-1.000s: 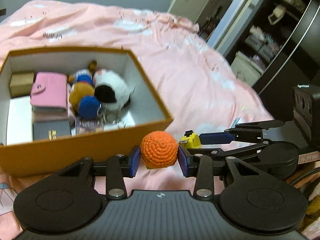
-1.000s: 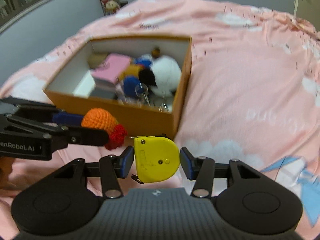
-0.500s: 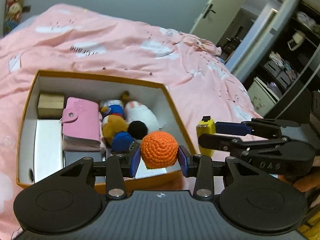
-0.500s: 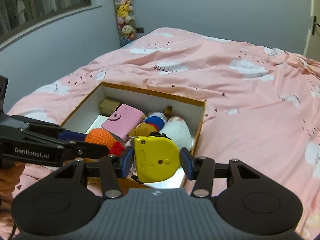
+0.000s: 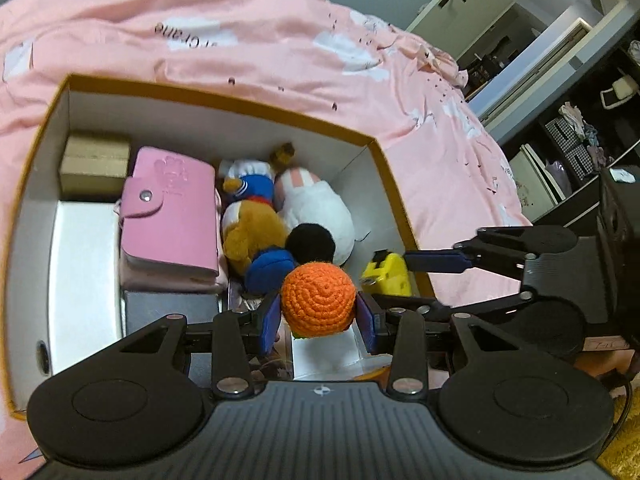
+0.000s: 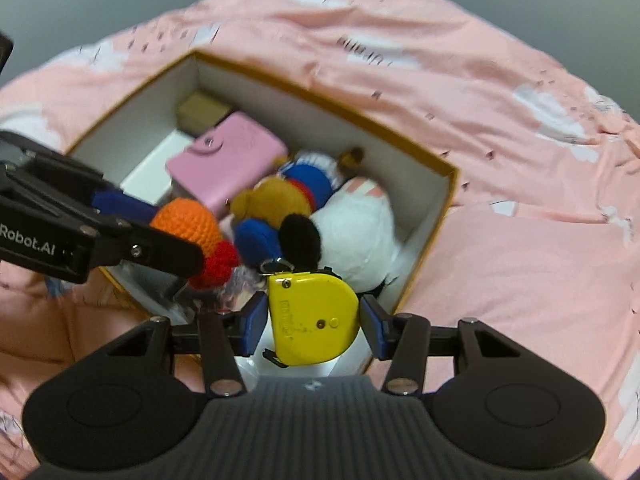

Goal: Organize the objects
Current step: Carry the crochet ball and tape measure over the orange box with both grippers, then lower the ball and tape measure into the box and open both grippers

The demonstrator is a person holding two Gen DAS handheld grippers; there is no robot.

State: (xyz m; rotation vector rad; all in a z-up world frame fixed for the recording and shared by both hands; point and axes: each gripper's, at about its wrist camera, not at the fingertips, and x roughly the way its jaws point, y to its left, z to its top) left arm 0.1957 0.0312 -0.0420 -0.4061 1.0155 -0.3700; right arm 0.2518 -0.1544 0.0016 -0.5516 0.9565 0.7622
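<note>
A second ago both grippers hung over the bed in front of the box; now they have come forward and sit above the open box.

The orange yarn ball (image 5: 318,299) is squeezed between the two blue pads of the left gripper (image 5: 317,312). It hangs over the near end of the box, just above the toys. The yellow tape measure (image 6: 313,317) is pinched tight in the right gripper (image 6: 314,320), over the near right corner inside the box.

The orange box (image 5: 384,168) sits on the pink bed (image 5: 280,40). Inside are a pink wallet (image 5: 170,216), a small tan box (image 5: 94,164), a brown and blue plush toy (image 5: 256,240) and a white plush toy (image 5: 320,208).

To do this well, I think each thing should go down low before the pads let go, so nothing bounces out. The tape measure looks hard and heavy, so a bare spot by the wall seems best. The two grippers are close, so letting go one at a time should stop a bump.
</note>
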